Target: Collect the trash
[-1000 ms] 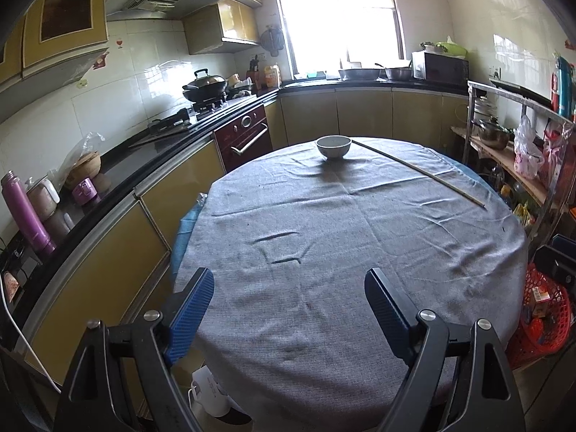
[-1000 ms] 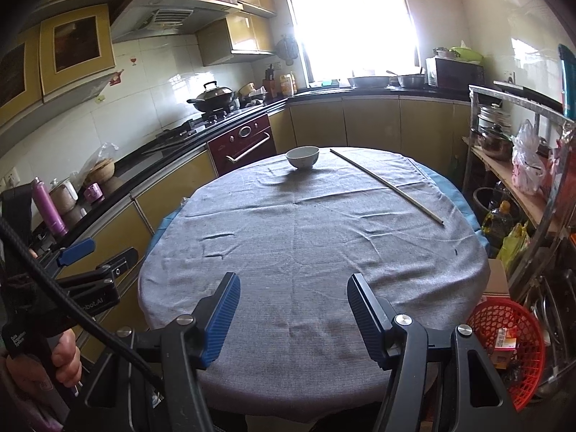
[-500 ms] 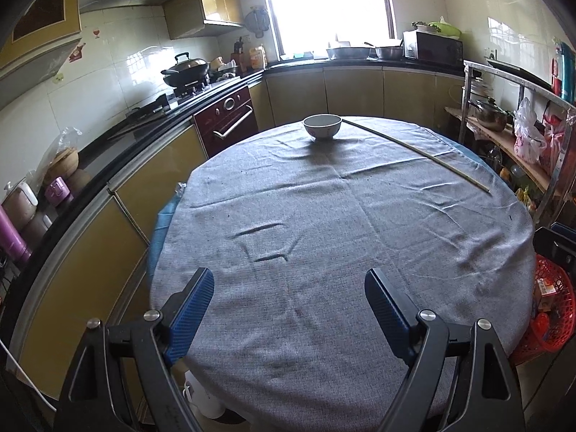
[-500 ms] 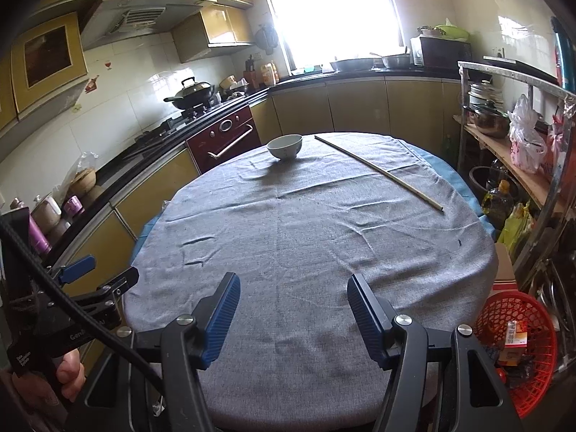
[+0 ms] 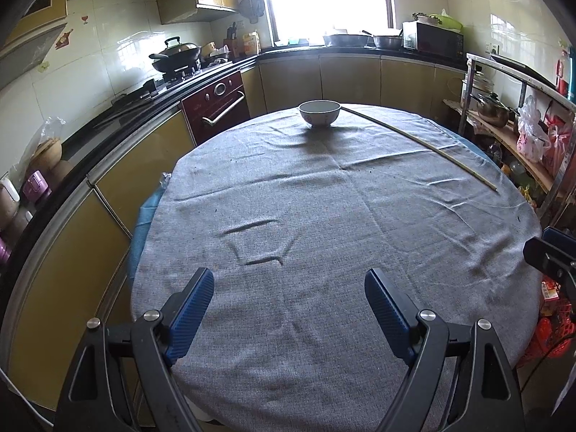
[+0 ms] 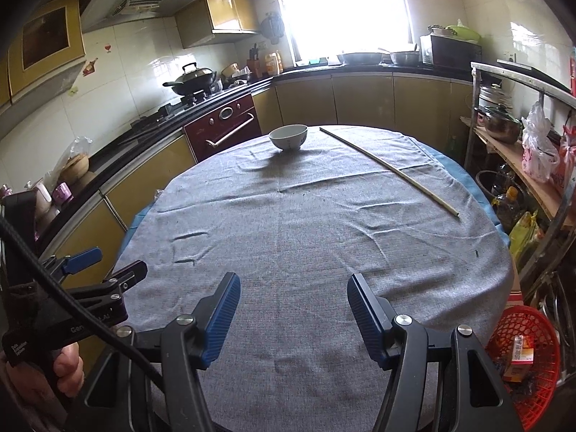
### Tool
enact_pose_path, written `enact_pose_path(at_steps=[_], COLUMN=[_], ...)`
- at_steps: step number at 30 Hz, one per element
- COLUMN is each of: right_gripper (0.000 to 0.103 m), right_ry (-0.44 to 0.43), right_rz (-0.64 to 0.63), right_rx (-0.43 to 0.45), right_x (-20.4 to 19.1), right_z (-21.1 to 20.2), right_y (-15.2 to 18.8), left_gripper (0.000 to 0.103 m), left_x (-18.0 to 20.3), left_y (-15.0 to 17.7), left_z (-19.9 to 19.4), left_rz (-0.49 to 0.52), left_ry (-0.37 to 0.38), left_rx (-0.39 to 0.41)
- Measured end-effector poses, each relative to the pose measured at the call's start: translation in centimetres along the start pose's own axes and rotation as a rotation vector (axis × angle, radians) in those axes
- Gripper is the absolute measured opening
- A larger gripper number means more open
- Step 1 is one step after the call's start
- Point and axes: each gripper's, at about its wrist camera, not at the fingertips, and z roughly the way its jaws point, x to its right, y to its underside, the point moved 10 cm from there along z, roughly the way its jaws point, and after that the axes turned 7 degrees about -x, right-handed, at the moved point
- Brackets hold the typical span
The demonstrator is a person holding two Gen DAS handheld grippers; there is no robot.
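Left wrist view: the left gripper (image 5: 288, 309) is seen at the lower middle of the frame, its jaws held wide apart with nothing between them, only grey cloth (image 5: 324, 234) beneath.
Right wrist view: the right gripper (image 6: 293, 315) is seen at the lower middle, its jaws apart and empty as well, though less widely than the left one's.
Trash: no wrapper or scrap can be made out on the desk (image 6: 496, 252); only tiny dark specks are seen on the cloth, too small to identify.
Candidate item: a long thin stick (image 6: 388, 169) lies at the upper right of the cloth, well apart from both grippers; it is judged the likeliest thing to be collected.
Bowl: a white bowl (image 6: 288, 137) stands upright at the upper middle, near the stick's far end.
Basket: a red basket (image 6: 522, 360) with a carton inside is seen at the lower right, below the desk edge; it is judged to be the place for trash.
Risk, stick: a thin rod lying flat may be missed or rolled by the pads; if it is gripped at one end, it could swing and strike the bowl.
Risk, cloth: loose, wrinkled cloth could be pinched with the stick and dragged, and the bowl shifted.
Risk, grippers: the two are held just beside each other, so a collision is possible if both are sent toward the same item.
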Motion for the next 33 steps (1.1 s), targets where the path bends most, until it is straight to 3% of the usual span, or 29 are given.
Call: enact_pose_path(at_steps=[33], right_gripper=[0.066], right_ry=[-0.024], right_rz=[0.049], right_rx=[-0.052], right_x=[1.9], right_z=[2.8], right_y=[0.9], left_gripper=[0.086], left_x=[1.4], left_y=[0.2], left_z=[1.7], left_rz=[0.032], left_ry=[-0.007], left_rx=[-0.047])
